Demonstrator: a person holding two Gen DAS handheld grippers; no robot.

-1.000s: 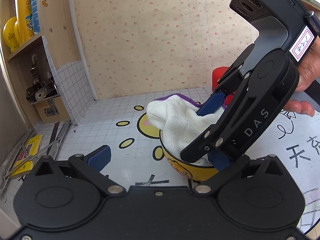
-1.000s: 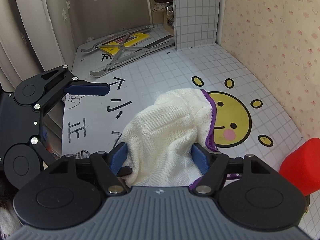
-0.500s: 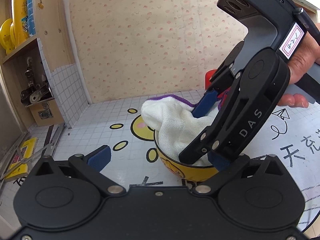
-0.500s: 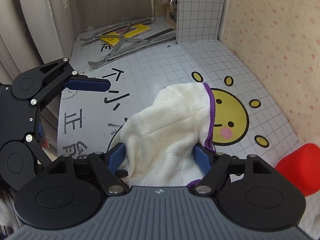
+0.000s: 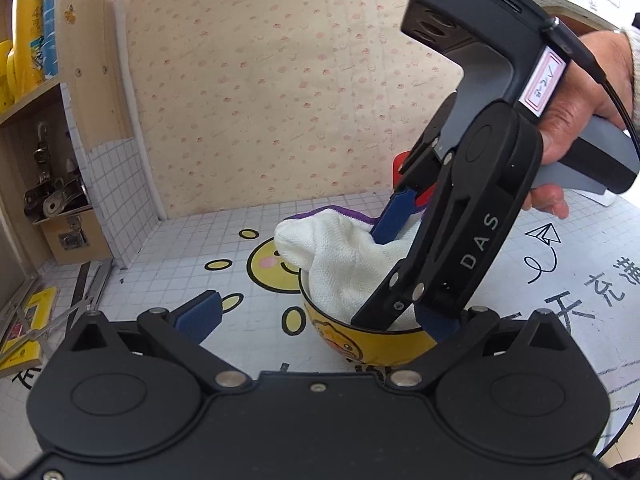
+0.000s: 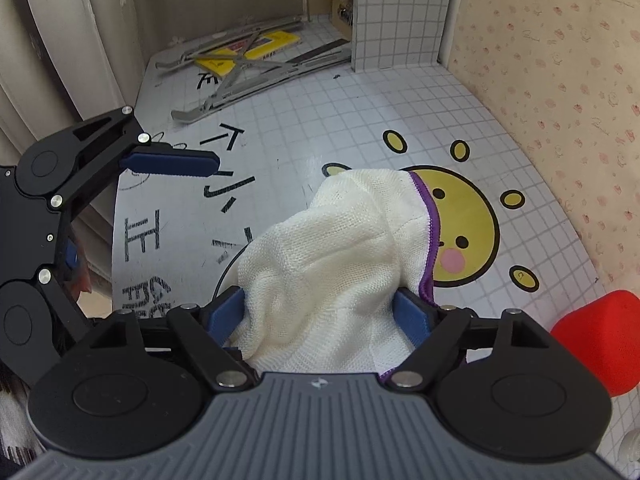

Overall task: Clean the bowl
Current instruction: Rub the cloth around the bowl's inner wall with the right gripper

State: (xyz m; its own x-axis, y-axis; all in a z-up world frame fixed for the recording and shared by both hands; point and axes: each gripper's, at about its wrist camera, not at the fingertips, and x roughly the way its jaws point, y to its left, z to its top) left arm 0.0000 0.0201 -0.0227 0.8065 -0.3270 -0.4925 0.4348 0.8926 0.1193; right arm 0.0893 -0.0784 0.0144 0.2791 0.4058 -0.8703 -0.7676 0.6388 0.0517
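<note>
Mid-wipe, by the look of it. Bowl [image 5: 360, 340] sits upright on the table [image 5: 168, 264], at the near edge of the printed sun face, with a cloth [image 6: 332, 256] stuffed into it and humped well above the rim. Cannot tell how much of the inside has been wiped: the cloth hides it all.

Right gripper [image 6: 320, 308] points steeply down into the bowl, jaws wide and just now opening further, the cloth bunched between them and touching both blue pads [image 6: 228, 314]. Reads as a loosening hold, perhaps to re-grip or let go. Left gripper [image 6: 148, 216] hangs beside the bowl with jaws spread and nothing between them; not steadying the bowl.

Left to do, most likely: finish rubbing round the wall and rim, lift the cloth out, check the inside.

As for looks: yellow outside with a cartoon duck face, dark rim, small and round. No dirt visible on the outer wall. Cloth white, coarse weave, purple stitched hem, apparently dry and clean.
</note>
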